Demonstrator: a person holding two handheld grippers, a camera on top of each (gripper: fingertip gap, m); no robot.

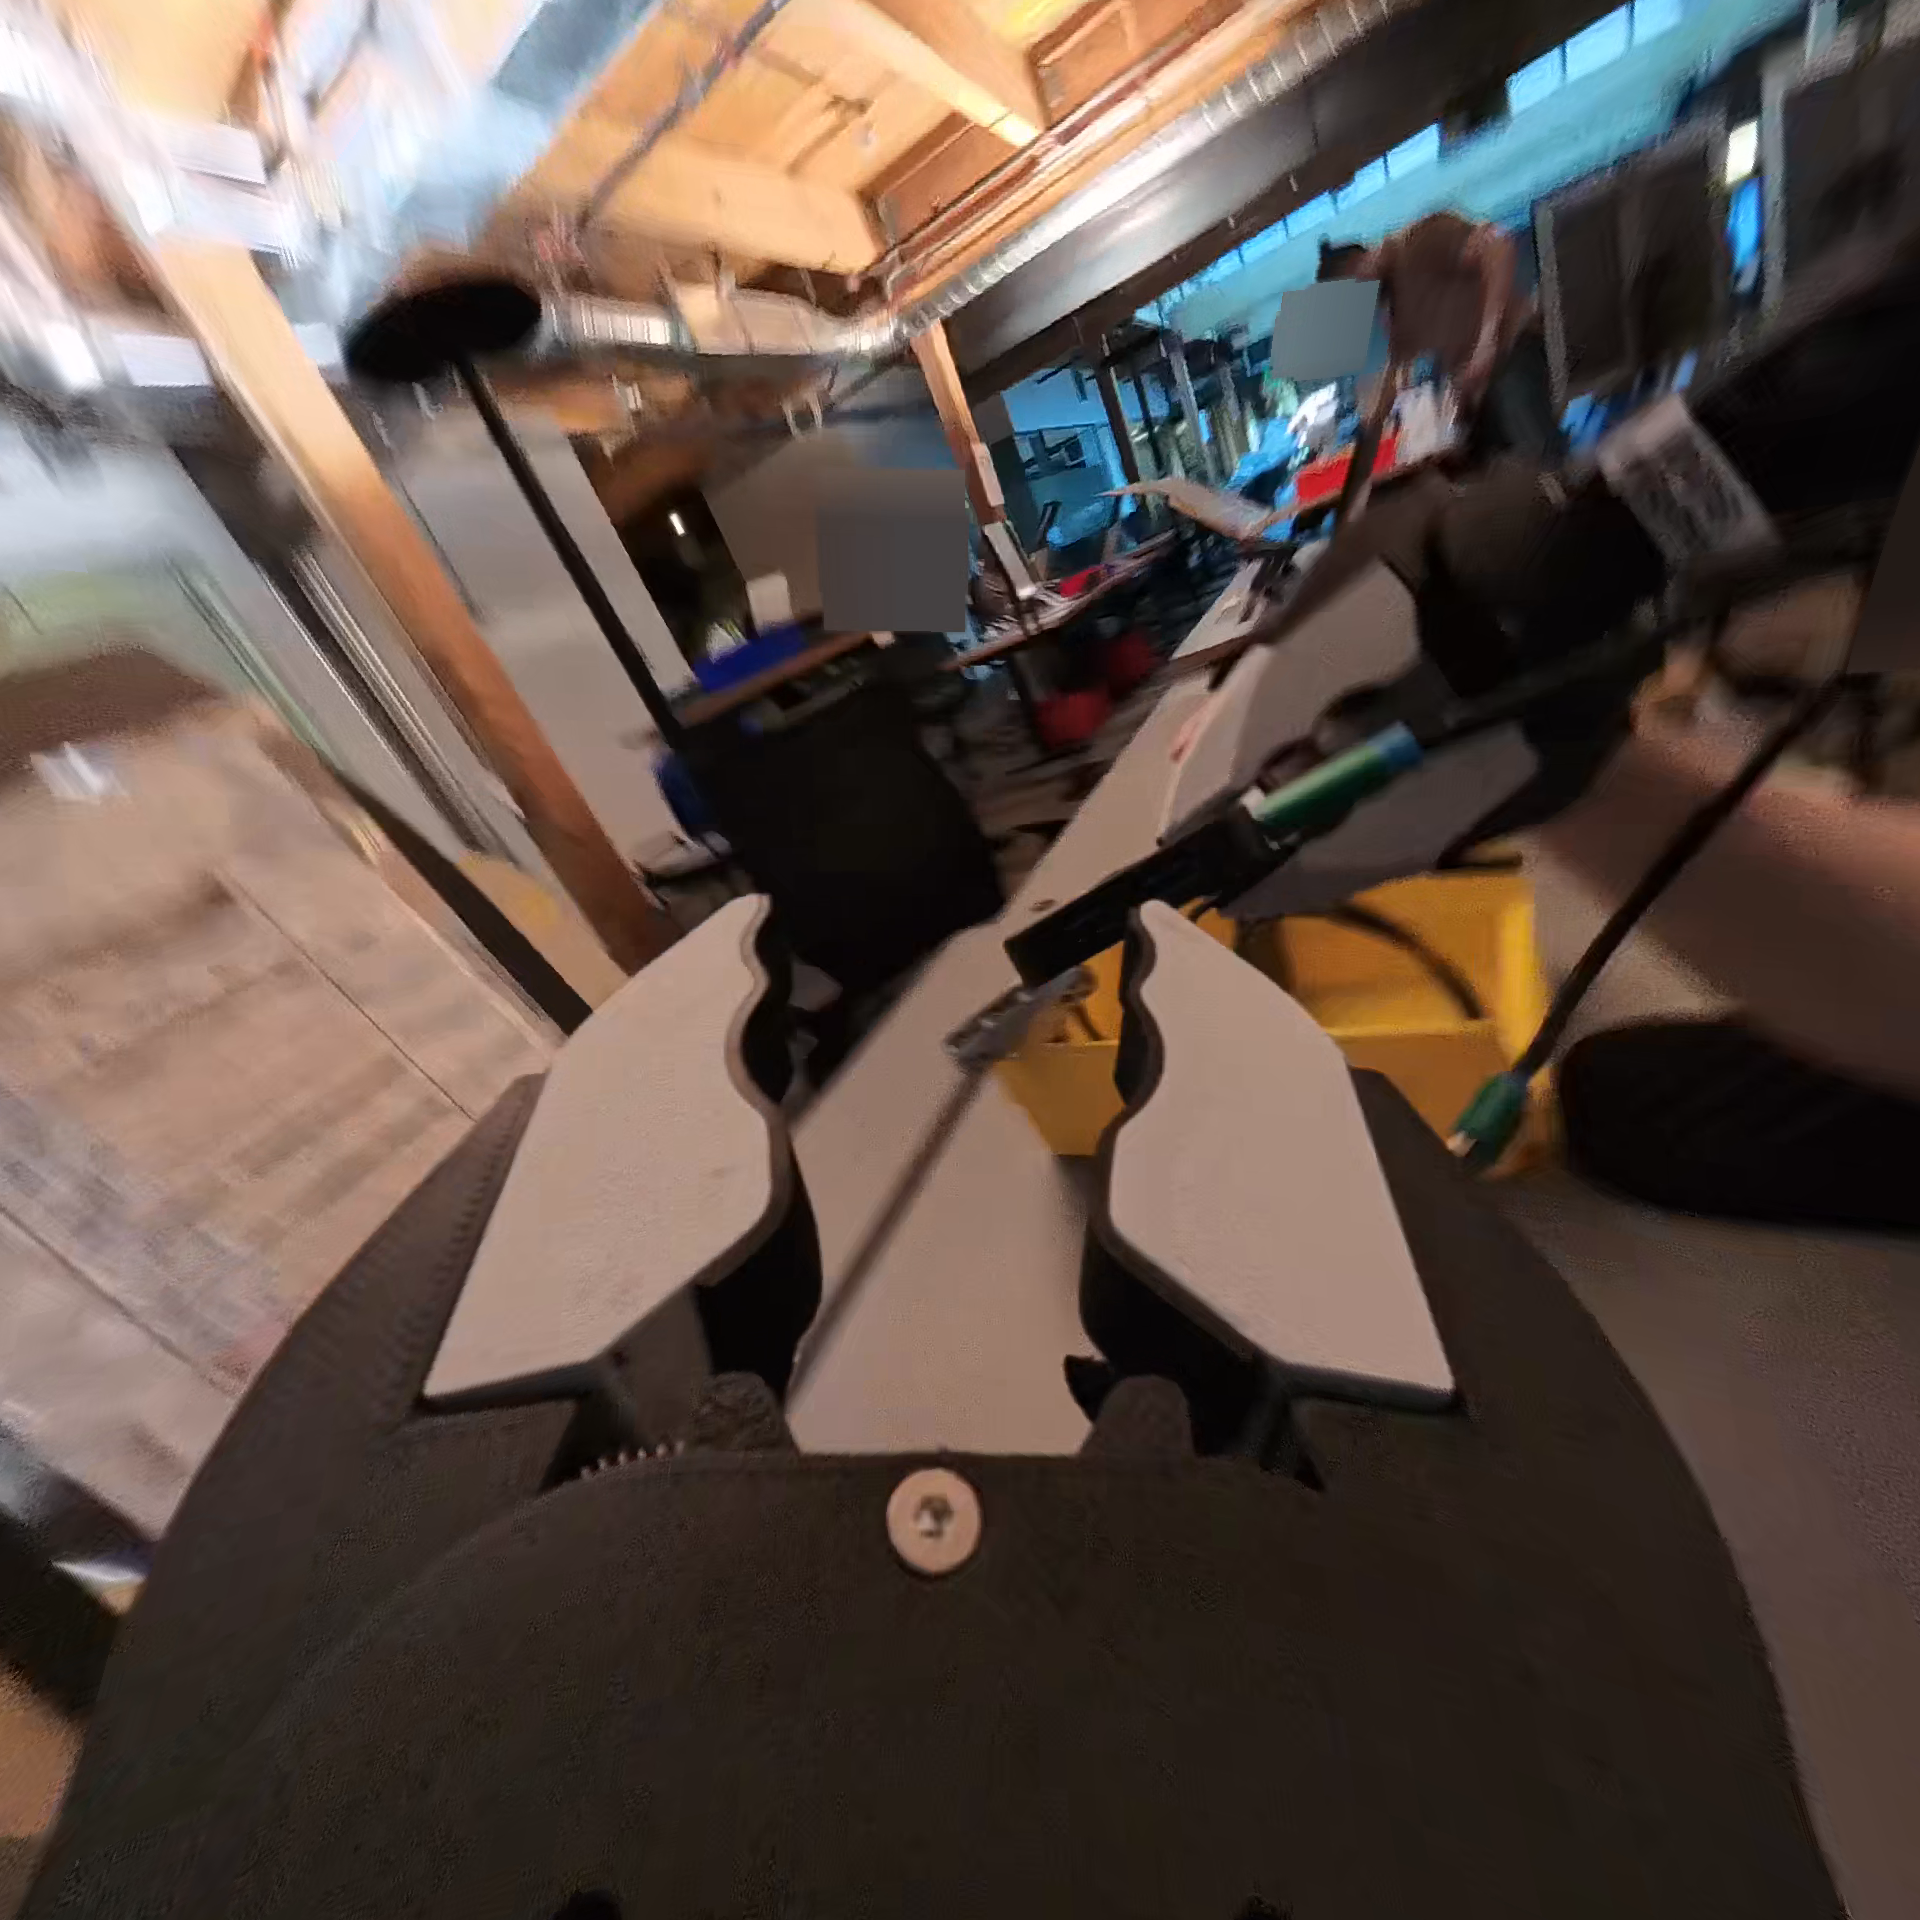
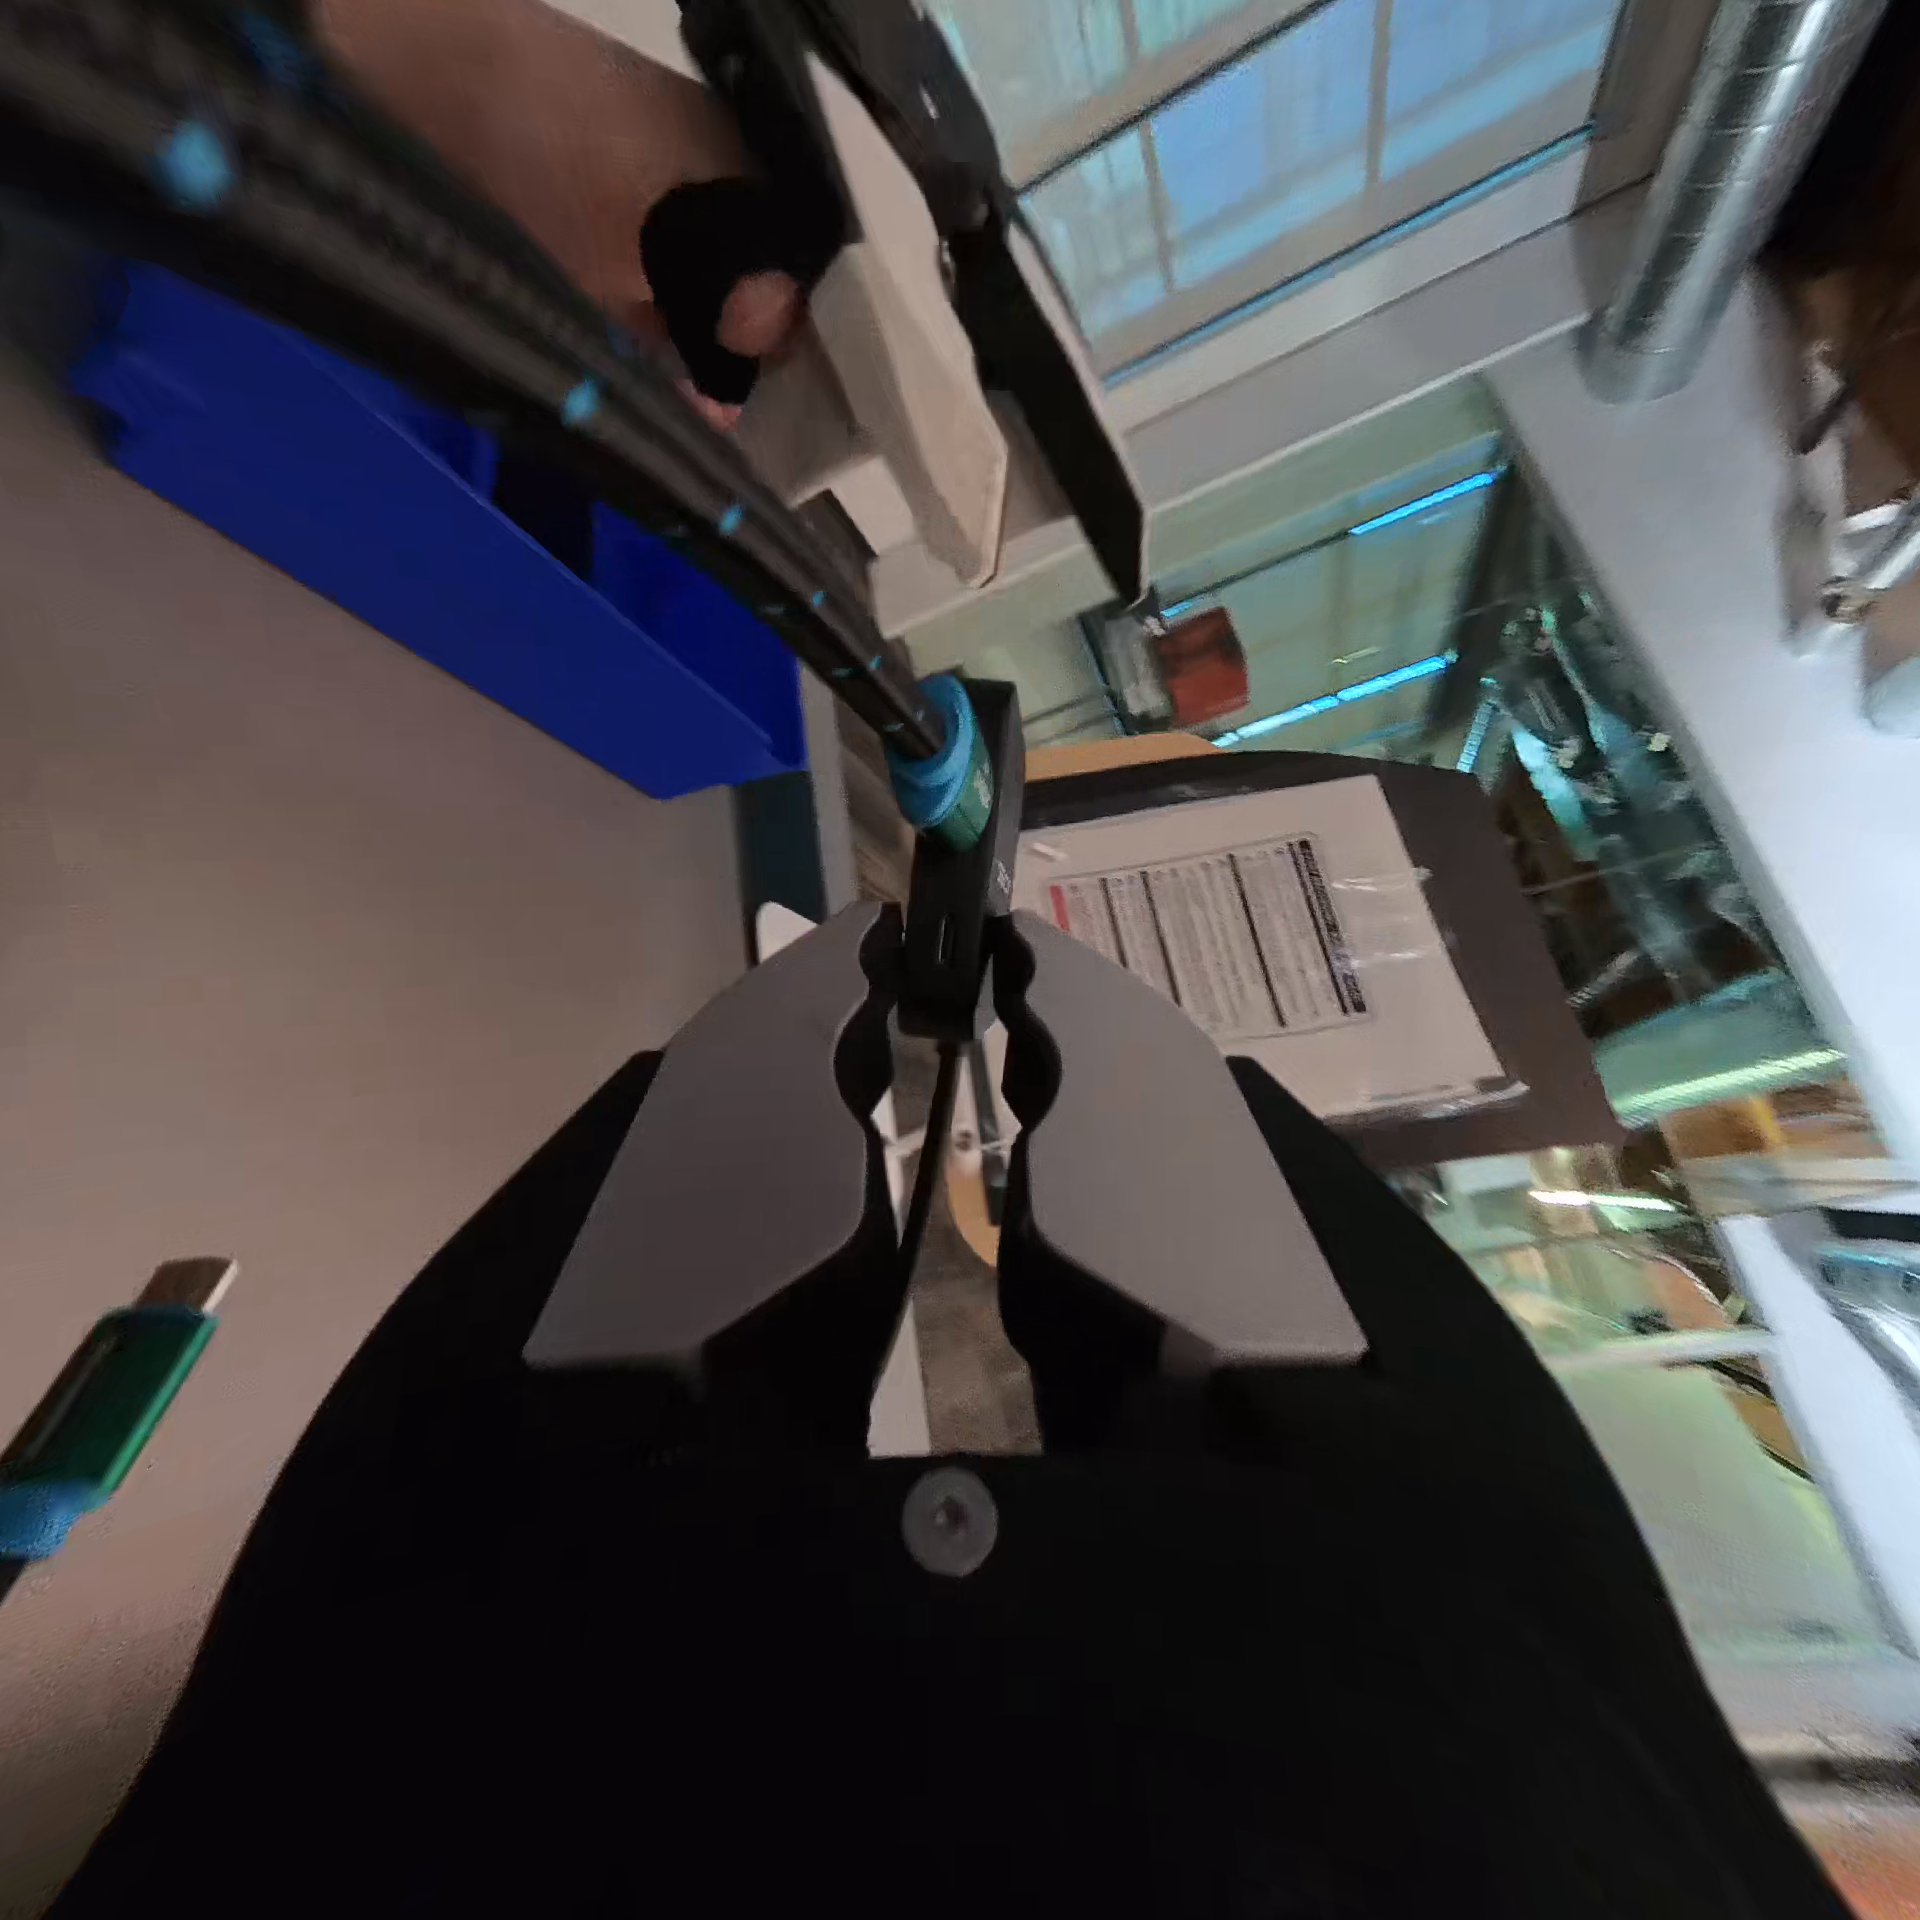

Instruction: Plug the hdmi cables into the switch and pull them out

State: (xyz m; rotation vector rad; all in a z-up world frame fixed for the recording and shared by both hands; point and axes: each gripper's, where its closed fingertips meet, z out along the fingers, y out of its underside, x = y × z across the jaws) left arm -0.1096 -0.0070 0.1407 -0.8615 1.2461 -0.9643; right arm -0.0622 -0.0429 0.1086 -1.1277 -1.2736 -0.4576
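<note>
My right gripper (image 2: 940, 935) is shut on a small black switch (image 2: 940, 961) and holds it up in the air. One HDMI cable with a green and blue connector (image 2: 951, 779) is plugged into the switch's far end. A second green connector (image 2: 114, 1382) hangs loose at the lower left. The switch's thin tail cable (image 2: 925, 1174) drops between the fingers. In the left wrist view my left gripper (image 1: 951, 935) is open. The switch (image 1: 1101, 920) lies just beyond its right fingertip, with the plugged connector (image 1: 1340, 779) behind. The tail's metal plug (image 1: 1003, 1023) lies between its fingers. The loose connector (image 1: 1491, 1117) dangles on the right.
A yellow bin (image 1: 1403, 997) with dark cables sits under the switch. A blue bin (image 2: 416, 520) stands on the grey table (image 2: 312, 987). A gloved hand (image 2: 727, 281) holds the left gripper (image 2: 1049, 561). People, benches and a wooden post (image 1: 416, 623) are in the background. The gap from one gripper's tips to the other's is roughly 8 cm.
</note>
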